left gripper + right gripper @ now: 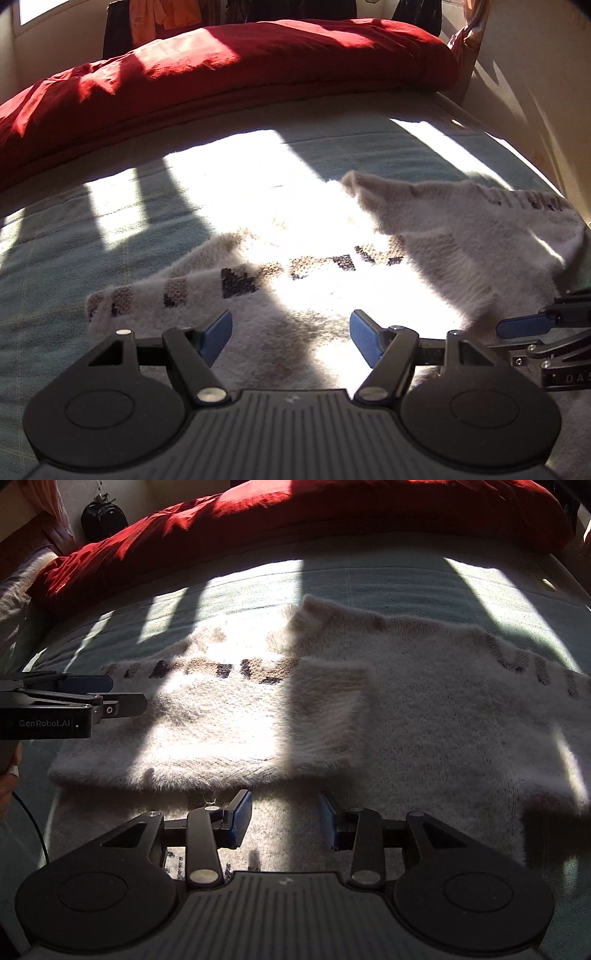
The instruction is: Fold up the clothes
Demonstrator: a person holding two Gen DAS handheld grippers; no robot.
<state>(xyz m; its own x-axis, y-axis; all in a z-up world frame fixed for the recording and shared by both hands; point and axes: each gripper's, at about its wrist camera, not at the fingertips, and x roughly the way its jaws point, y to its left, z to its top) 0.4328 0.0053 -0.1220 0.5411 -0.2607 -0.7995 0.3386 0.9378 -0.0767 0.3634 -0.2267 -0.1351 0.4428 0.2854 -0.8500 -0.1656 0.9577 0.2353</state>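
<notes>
A fuzzy cream sweater (443, 240) (424, 709) with a band of dark and brown squares lies spread on the bed. One sleeve (221, 720) is folded across its body, and its patterned cuff end (122, 302) points left. My left gripper (290, 338) hovers open over the sweater's near part, with nothing between its blue pads. My right gripper (284, 819) is also open over the near hem, its jaws narrower and empty. Each gripper shows side-on in the other's view: the right gripper (517, 326) at the right edge, the left gripper (122, 694) at the left edge.
A pale green blanket (55, 258) covers the bed under strong sun patches. A red duvet (221, 66) (332, 509) is bunched along the far side. A wall (535, 92) stands close on the right. A black bag (103, 517) hangs far left; a hand (7, 775) and cable (33, 823) are at the left edge.
</notes>
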